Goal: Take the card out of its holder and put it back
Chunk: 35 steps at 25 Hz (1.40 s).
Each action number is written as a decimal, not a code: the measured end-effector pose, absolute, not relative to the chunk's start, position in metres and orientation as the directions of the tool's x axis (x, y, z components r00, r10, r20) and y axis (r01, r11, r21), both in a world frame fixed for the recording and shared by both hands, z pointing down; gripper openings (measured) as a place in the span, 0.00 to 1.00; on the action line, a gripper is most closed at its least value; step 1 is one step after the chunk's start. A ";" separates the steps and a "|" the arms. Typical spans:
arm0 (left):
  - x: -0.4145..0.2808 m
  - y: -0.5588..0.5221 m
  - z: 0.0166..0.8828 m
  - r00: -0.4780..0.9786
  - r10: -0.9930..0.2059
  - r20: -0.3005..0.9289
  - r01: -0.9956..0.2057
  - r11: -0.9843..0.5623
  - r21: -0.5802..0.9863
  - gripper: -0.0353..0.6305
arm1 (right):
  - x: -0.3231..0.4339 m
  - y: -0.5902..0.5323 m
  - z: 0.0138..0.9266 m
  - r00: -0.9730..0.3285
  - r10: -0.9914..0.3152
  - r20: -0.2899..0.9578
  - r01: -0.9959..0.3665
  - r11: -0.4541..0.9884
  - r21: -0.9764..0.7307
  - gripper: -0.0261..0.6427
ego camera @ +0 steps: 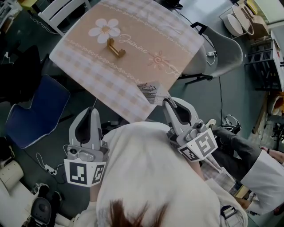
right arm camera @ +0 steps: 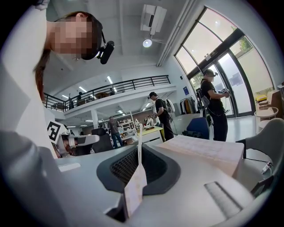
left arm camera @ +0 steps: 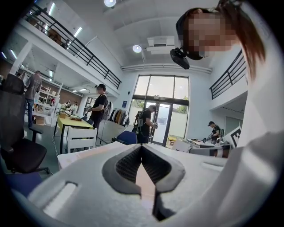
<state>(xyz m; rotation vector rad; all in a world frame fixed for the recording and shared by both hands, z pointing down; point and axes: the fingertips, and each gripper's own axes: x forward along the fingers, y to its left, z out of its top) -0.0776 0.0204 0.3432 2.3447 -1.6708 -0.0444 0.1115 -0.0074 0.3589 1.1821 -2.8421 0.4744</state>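
Note:
A small gold card holder (ego camera: pixel 115 48) stands empty on the beige checked tablecloth (ego camera: pixel 102 84), near its daisy print. My right gripper (ego camera: pixel 166 101) is shut on a white printed card (ego camera: pixel 150 91), held over the table's near corner, well apart from the holder. In the right gripper view the card (right arm camera: pixel 135 186) shows edge-on, pinched between the dark pads of that gripper (right arm camera: pixel 139 148). My left gripper (ego camera: pixel 93 109) hangs below the table's near edge. Its jaws meet at the tip with nothing in them, as the left gripper view (left arm camera: pixel 142 147) shows.
A blue chair (ego camera: pixel 35 111) sits left of the table, a grey chair (ego camera: pixel 224 51) to the right and a white chair (ego camera: pixel 66 11) at the far left. Another person's sleeve (ego camera: pixel 266 173) reaches in at the lower right. Several people stand in the room.

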 end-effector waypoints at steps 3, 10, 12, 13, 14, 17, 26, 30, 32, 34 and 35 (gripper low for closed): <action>-0.075 0.020 0.344 0.345 -0.930 0.127 -0.922 -0.311 0.229 0.05 | 0.111 -0.008 0.359 -0.711 -0.689 0.140 -0.697 0.665 -0.268 0.06; -0.075 0.018 0.346 0.352 -0.927 0.132 -0.920 -0.317 0.232 0.05 | 0.108 -0.010 0.359 -0.710 -0.691 0.138 -0.698 0.663 -0.270 0.06; -0.076 0.017 0.347 0.353 -0.926 0.132 -0.919 -0.317 0.233 0.05 | 0.108 -0.010 0.359 -0.708 -0.693 0.138 -0.700 0.661 -0.269 0.06; -0.077 0.017 0.348 0.354 -0.926 0.132 -0.919 -0.318 0.234 0.05 | 0.108 -0.010 0.360 -0.707 -0.693 0.139 -0.701 0.661 -0.269 0.06; -0.077 0.017 0.348 0.355 -0.926 0.132 -0.918 -0.319 0.235 0.05 | 0.108 -0.010 0.360 -0.707 -0.693 0.141 -0.701 0.660 -0.269 0.06; -0.077 0.016 0.347 0.357 -0.925 0.132 -0.917 -0.321 0.236 0.05 | 0.107 -0.011 0.360 -0.705 -0.694 0.143 -0.703 0.658 -0.270 0.06; -0.079 0.017 0.348 0.359 -0.921 0.148 -0.923 -0.327 0.205 0.05 | 0.102 -0.011 0.360 -0.710 -0.688 0.151 -0.700 0.662 -0.269 0.06; -0.081 0.016 0.345 0.365 -0.924 0.117 -0.910 -0.328 0.254 0.05 | 0.101 -0.012 0.360 -0.711 -0.686 0.157 -0.699 0.663 -0.269 0.06; -0.085 0.015 0.345 0.355 -0.928 0.115 -0.911 -0.316 0.265 0.05 | 0.100 -0.012 0.360 -0.711 -0.685 0.161 -0.700 0.663 -0.268 0.06; -0.088 0.015 0.347 0.347 -0.930 0.119 -0.913 -0.306 0.270 0.05 | 0.099 -0.012 0.361 -0.709 -0.686 0.163 -0.701 0.662 -0.267 0.06; -0.089 0.015 0.348 0.344 -0.931 0.121 -0.913 -0.302 0.273 0.05 | 0.099 -0.011 0.361 -0.709 -0.686 0.165 -0.702 0.661 -0.266 0.06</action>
